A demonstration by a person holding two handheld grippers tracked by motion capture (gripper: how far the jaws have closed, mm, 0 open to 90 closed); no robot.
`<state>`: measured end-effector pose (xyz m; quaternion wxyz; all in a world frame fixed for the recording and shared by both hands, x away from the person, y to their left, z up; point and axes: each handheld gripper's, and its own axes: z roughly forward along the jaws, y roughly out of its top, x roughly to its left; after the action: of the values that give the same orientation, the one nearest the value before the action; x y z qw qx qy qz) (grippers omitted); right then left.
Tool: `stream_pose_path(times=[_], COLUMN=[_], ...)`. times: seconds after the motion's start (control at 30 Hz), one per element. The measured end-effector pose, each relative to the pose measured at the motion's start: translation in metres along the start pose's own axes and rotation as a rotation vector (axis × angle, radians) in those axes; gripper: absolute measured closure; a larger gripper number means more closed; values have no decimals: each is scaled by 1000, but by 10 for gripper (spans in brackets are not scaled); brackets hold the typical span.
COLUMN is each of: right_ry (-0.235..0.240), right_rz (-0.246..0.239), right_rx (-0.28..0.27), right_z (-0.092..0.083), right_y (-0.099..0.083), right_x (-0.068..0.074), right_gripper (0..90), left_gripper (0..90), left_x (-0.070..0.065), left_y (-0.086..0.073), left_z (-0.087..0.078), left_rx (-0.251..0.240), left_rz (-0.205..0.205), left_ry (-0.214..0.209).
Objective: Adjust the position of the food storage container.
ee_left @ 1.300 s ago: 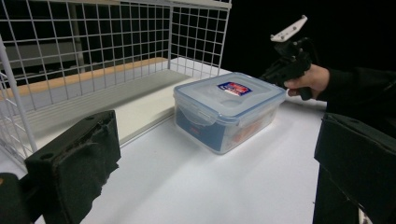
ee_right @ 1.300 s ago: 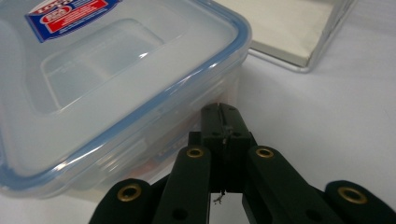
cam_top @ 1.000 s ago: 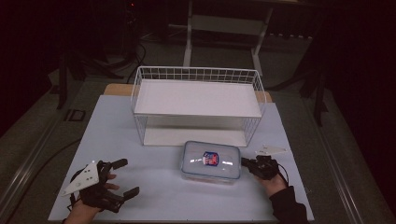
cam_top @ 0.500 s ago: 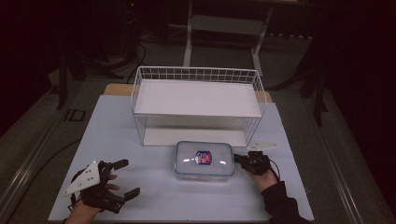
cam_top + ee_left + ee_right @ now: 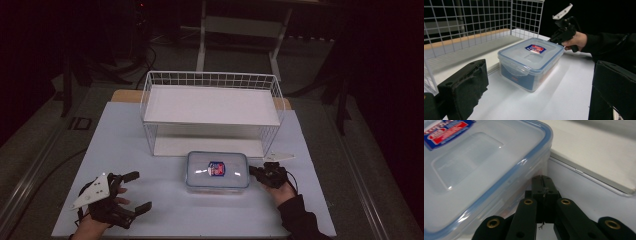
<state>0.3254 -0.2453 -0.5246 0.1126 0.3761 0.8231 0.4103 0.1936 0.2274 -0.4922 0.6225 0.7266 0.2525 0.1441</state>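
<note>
At tabletop (image 5: 150,145) centre, 6 o'clock of the wire rack (image 5: 212,107): lidded plastic container (image 5: 217,171) | right hand-held gripper (image 5: 261,173) at container's 3 o'clock edge, jaws closed together, tips against its wall | left hand-held gripper (image 5: 134,191) at 8 o'clock, jaws wide, holding nothing

Container pushed left and toward the rack; right gripper travelled with it.

Clear plastic lidded container with blue rim and red-blue label (image 5: 217,171) now sits nearer the lower shelf of the white wire rack (image 5: 212,106) and further left on the white table (image 5: 125,150) than a second ago. Right gripper (image 5: 253,171), jaws together, has shifted left and slightly up the high view, tips at the container's right end.
</note>
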Motion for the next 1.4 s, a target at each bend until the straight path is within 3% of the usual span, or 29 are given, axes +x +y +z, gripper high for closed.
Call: stream_pose_path(times=[0.33,0.8,0.9,1.13,1.23,1.33,1.4], right_ry=[22,32,7,-2,9,3,16], right_rz=[-26,-26,-37,-41,-23,-31,-28], right_rx=[32,18,10,-44,-72,-101,-122], right_z=[18,29,25,-1,-13,-26,-34], right_y=[8,18,16,13,12,11,11], right_x=[11,16,15,14,14,18,21], right_gripper=[900,899,887,836,802,774,707], left_gripper=[3,3,3,3,3,3,3], left_x=[-1,-1,0,4,5,3,3], left_y=[0,0,0,0,1,0,1], left_z=[2,1,2,2,6,11,14], left_rx=[9,7,21,49,112,137,147], left_rz=[0,-4,-6,-36,-72,-57,-61], left_ry=[-8,-12,2,79,74,82,93])
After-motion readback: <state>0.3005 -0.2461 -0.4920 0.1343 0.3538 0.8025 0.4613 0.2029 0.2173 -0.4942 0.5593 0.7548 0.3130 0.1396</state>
